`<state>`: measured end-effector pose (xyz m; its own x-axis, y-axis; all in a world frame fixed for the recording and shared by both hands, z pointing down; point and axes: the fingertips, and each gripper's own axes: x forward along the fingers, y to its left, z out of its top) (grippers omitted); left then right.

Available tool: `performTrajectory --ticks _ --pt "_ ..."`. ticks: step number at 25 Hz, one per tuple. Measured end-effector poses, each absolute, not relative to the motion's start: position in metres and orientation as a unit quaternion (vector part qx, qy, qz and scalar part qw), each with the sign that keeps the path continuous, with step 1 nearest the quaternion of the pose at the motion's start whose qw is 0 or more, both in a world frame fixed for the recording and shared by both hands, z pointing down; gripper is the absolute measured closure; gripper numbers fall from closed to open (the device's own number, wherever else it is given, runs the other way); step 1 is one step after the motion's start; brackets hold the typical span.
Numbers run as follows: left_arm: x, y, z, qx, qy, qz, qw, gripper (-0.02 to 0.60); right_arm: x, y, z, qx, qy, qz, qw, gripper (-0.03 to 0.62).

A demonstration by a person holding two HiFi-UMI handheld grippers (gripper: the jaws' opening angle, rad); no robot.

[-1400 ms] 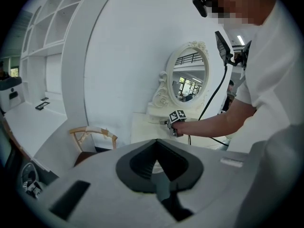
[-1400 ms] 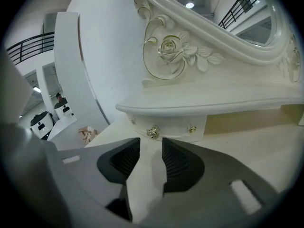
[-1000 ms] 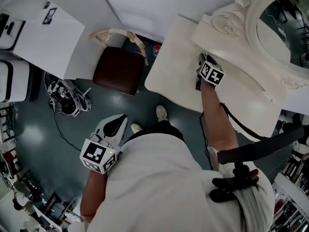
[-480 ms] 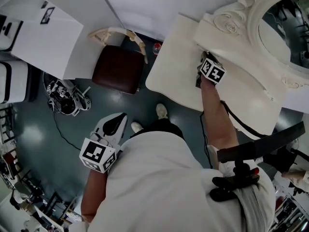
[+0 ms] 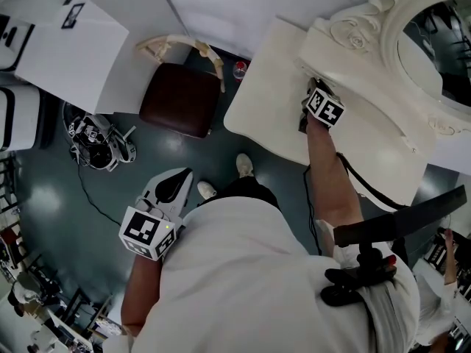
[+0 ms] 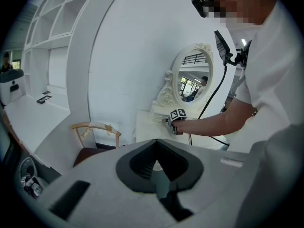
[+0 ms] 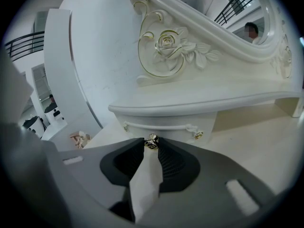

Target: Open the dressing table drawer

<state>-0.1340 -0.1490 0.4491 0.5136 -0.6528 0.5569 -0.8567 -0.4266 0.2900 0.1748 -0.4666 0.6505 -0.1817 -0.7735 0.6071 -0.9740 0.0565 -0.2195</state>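
Observation:
The cream dressing table (image 5: 265, 101) with its carved oval mirror (image 5: 441, 35) stands at the upper right of the head view. Its small drawer (image 7: 166, 126) sits under the raised shelf and bears a little gold knob (image 7: 152, 141). My right gripper (image 7: 151, 144) is shut on that knob, one pad on each side; in the head view it (image 5: 309, 88) reaches in against the shelf's front. The drawer front looks flush with its frame. My left gripper (image 5: 176, 186) hangs low over the floor, away from the table, jaws shut and holding nothing (image 6: 155, 144).
A stool with a brown seat (image 5: 180, 98) and pale wooden back stands left of the table. A bundle of gear and cable (image 5: 96, 142) lies on the dark floor. A white shelf unit (image 5: 66, 43) fills the upper left. My shoes (image 5: 245, 166) are near the table's edge.
Both hands keep their places; only the head camera has shifted slightly.

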Motion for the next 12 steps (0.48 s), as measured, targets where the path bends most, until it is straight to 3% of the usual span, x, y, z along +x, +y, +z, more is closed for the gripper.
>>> performTrajectory --ticks 12 --pt "-0.144 -0.134 0.451 0.823 -0.461 0.179 0.281 0.58 0.168 -0.452 0.654 0.619 -0.704 0.301 0.175 0.5"
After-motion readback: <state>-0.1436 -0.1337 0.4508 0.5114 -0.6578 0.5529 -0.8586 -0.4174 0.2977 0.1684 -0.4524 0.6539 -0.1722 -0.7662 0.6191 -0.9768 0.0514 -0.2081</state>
